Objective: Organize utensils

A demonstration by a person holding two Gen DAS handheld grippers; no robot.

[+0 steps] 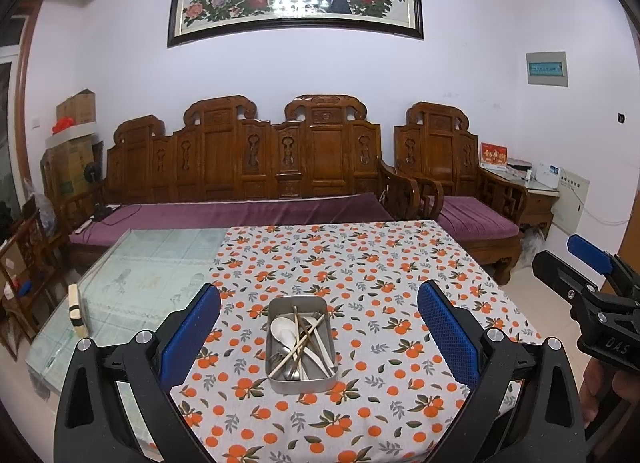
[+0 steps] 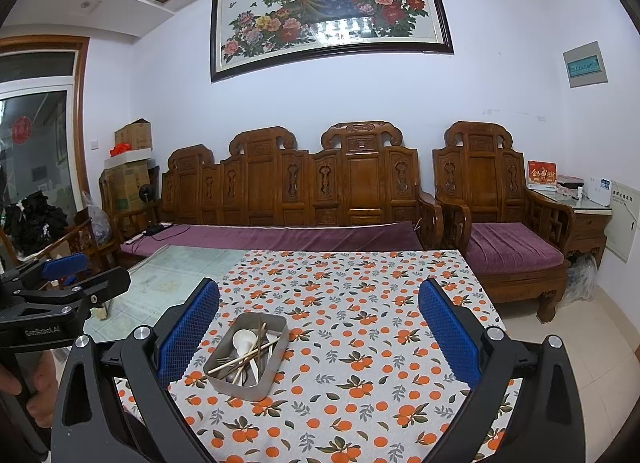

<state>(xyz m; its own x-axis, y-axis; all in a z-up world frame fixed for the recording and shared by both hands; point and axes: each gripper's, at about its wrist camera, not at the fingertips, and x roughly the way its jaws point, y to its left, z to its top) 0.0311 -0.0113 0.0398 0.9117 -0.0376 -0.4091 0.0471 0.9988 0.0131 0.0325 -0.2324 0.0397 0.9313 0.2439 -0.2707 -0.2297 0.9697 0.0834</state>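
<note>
A metal tin (image 1: 301,381) stands on the orange-patterned tablecloth (image 1: 360,263). It holds a white spoon (image 1: 281,330), chopsticks (image 1: 298,345) and metal cutlery, all jumbled. My left gripper (image 1: 319,327) is open and empty, above and short of the tin. In the right wrist view the tin (image 2: 246,385) lies left of centre, near the left finger. My right gripper (image 2: 319,329) is open and empty, above the cloth. Each gripper shows at the edge of the other's view: the right one (image 1: 592,291), the left one (image 2: 60,287).
The table's left part is bare glass over a pale mat (image 1: 132,279); a small cream block (image 1: 77,309) stands at its left edge. A carved wooden bench (image 1: 248,167) with purple cushions and an armchair (image 1: 460,183) stand behind the table.
</note>
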